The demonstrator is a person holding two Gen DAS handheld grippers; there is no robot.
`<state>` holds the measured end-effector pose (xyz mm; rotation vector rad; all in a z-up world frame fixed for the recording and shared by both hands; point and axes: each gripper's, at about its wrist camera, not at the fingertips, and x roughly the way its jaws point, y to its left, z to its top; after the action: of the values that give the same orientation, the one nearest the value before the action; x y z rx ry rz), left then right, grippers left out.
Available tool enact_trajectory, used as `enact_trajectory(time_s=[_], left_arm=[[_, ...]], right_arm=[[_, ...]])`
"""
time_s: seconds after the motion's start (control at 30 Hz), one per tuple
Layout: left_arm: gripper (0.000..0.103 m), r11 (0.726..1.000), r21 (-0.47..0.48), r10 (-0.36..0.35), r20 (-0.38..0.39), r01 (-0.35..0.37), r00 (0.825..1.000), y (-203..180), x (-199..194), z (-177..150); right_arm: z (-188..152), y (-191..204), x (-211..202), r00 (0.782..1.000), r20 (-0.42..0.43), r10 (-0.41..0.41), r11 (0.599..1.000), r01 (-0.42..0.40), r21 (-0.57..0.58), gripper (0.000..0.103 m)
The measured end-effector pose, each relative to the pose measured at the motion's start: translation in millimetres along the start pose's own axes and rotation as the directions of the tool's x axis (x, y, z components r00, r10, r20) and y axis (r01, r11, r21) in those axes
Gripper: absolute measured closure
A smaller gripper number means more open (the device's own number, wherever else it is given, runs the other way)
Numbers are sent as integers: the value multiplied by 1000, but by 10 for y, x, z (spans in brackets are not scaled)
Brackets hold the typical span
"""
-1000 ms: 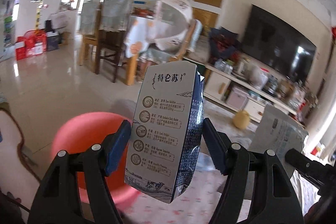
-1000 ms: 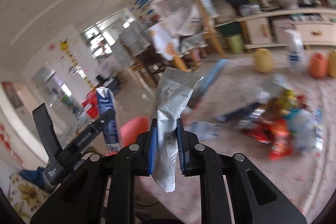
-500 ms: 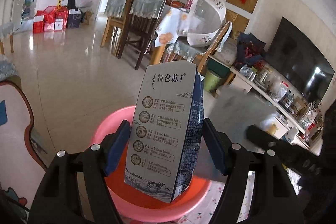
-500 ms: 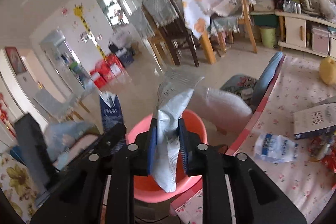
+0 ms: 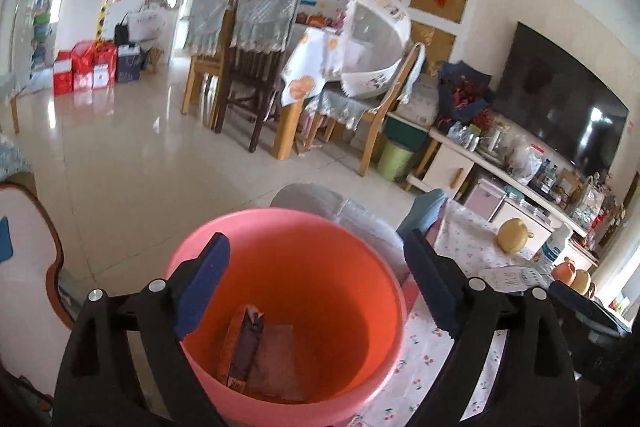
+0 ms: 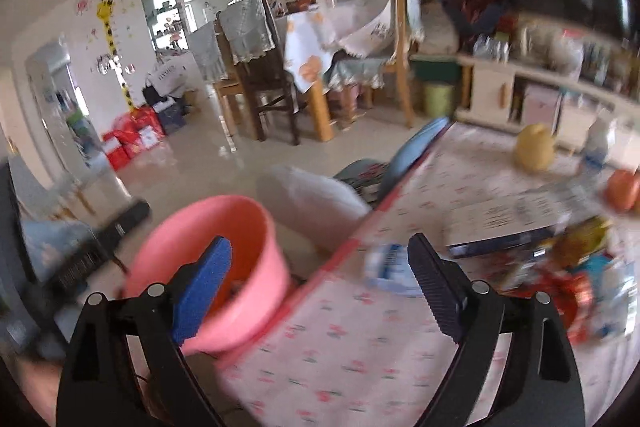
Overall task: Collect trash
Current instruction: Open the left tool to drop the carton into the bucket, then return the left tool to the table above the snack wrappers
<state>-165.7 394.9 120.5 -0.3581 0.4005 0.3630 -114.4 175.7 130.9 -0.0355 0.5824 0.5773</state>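
Observation:
A pink bucket stands on the floor beside the table; a milk carton and a flat wrapper lie in its bottom. My left gripper is open and empty, right above the bucket's mouth. My right gripper is open and empty, over the table edge with the bucket at its left. A pile of trash lies blurred on the floral tablecloth at the right, with a white-blue wrapper and a flat dark-edged carton nearer.
A yellow toy, a bottle and an orange toy stand at the table's far side. A grey cushion and blue chair back are behind the bucket. Dining chairs, a TV cabinet and a green bin lie beyond.
Both grippers opened and let go of their loads: the milk carton and the crumpled wrapper dropped into the bucket. The right gripper has swung right, back toward the table.

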Motion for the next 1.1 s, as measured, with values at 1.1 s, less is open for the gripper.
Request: enact_trajectory(time_s=[1.1], left_arm=[[13,910,397,-110,-49,120,993,-1894,-511,-590]], right_arm=[[-916,-1071,-1230,938,252,-239,953,276,-123,5]])
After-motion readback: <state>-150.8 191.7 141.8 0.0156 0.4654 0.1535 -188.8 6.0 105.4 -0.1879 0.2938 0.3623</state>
